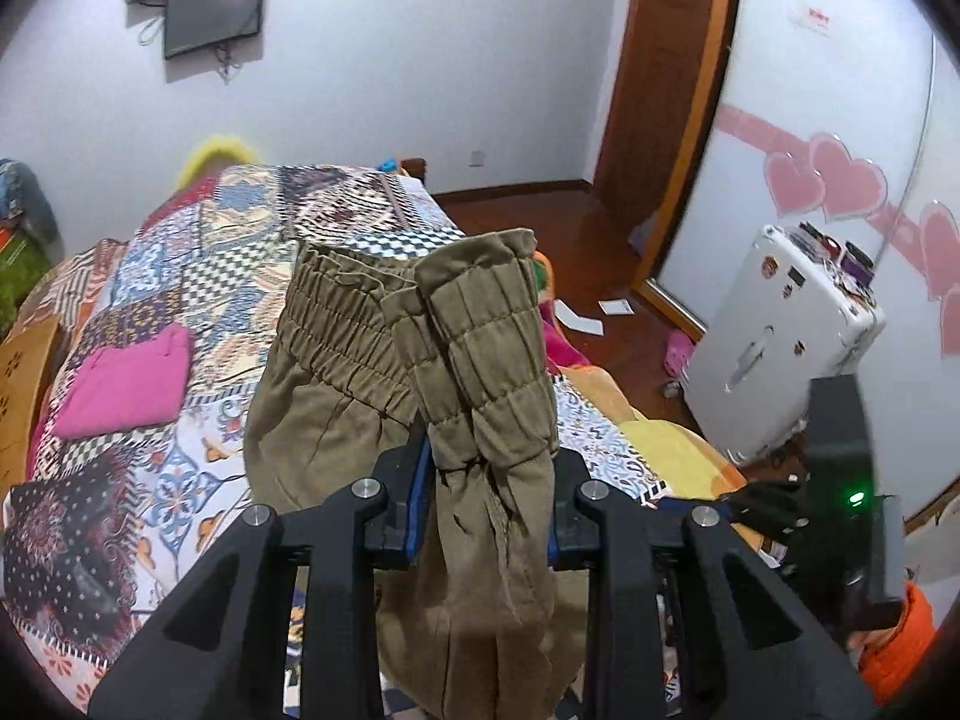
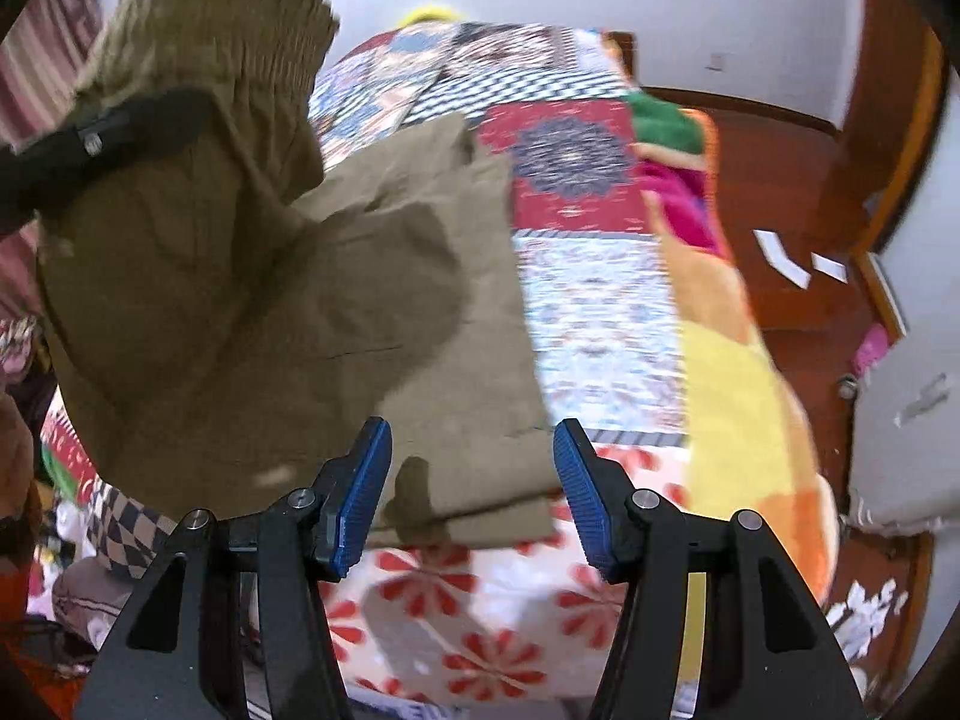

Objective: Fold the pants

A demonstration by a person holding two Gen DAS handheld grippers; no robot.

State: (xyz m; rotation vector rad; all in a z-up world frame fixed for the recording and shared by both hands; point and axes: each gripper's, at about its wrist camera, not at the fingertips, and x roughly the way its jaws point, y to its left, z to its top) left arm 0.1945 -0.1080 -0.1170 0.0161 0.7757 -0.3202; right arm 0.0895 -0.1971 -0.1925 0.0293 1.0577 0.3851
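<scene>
The olive-brown pants [image 1: 480,372] have an elastic waistband and hang lifted above the patterned bed. My left gripper [image 1: 489,480] is shut on the bunched waistband, which sticks up between the jaws. In the right wrist view the pants [image 2: 336,300] drape from the left gripper's arm [image 2: 108,132] at upper left down onto the bed. My right gripper [image 2: 474,480] is open and empty, its blue pads [image 2: 360,492] just above the lower edge of the pants.
A patchwork quilt [image 1: 198,276] covers the bed, with a folded pink garment [image 1: 129,384] on its left part. A white suitcase [image 1: 774,342] stands on the wooden floor to the right. Papers [image 1: 579,315] lie on the floor by the door.
</scene>
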